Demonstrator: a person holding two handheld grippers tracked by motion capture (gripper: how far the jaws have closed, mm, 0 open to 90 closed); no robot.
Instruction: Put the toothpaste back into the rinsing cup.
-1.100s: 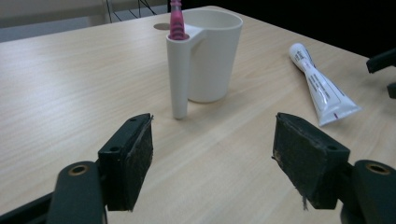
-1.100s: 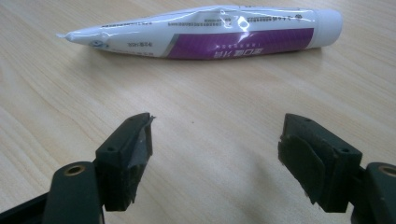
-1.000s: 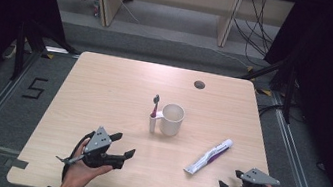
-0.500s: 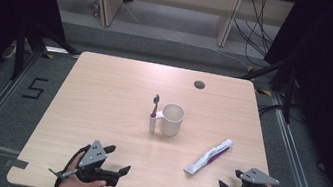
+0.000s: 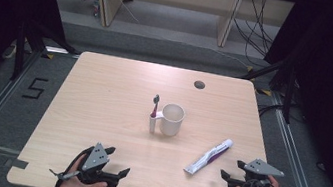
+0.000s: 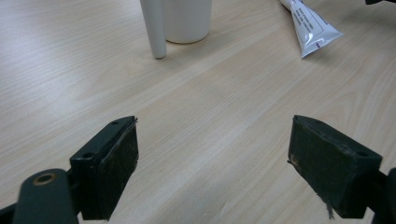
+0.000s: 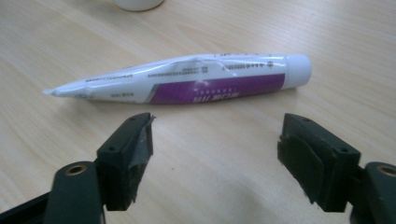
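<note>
A white mug stands mid-table with a toothbrush upright beside its handle; the mug and the brush handle show at the top of the left gripper view. A white and purple toothpaste tube lies flat to the right; the tube lies just beyond my right gripper's jaws. My left gripper rests open near the front edge, nothing between its jaws. My right gripper is open at the front right, close to the tube, apart from it.
The wooden table has a dark cable hole near its far edge. Tape marks the front left corner. Dark curtains and metal frame rails surround the table; a "5" is marked on the floor at left.
My left gripper has drawn back toward the front edge and dropped lower. The right gripper has barely moved. Mug, toothbrush and tube stay put.
</note>
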